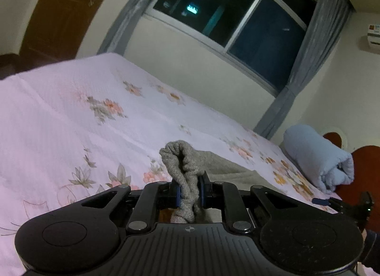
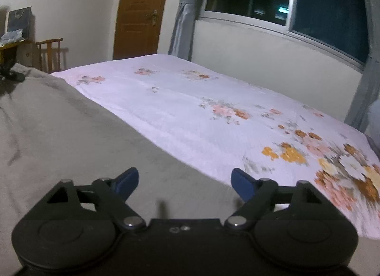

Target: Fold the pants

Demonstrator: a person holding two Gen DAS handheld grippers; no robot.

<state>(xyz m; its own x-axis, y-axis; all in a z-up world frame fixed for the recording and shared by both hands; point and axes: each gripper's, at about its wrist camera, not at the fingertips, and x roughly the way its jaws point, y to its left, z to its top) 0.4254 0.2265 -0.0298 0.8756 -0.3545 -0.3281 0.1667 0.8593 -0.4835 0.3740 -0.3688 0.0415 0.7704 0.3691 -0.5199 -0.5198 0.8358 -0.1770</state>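
The left gripper (image 1: 189,193) is clamped on a bunched fold of the grey pants (image 1: 184,169), the cloth pinched between its blue pads (image 1: 178,195) and rising in a lumpy loop above them. From that bunch the rest of the garment trails off toward 3 o'clock, lying flat on the floral bedspread (image 1: 71,114).

Only the left wrist view shows the rolled light-blue towel (image 1: 318,157) at 3 o'clock near the bed's far corner, and the tip of the other gripper at about 4 o'clock by the frame's edge.

The right wrist view shows what the left one misses: the pants (image 2: 59,138) spread wide and flat over the bed, filling the frame from 9 to 6 o'clock, with their edge running diagonally across the bedspread (image 2: 190,114). The right gripper (image 2: 185,182) hovers just over that cloth with its fingers (image 2: 242,184) wide apart, holding nothing. Only here, too, a wooden chair (image 2: 48,50) stands at 10 o'clock beside the brown door (image 2: 140,12) at 11 o'clock. Both views take in the dark window (image 1: 237,10) and grey curtains (image 1: 306,62).
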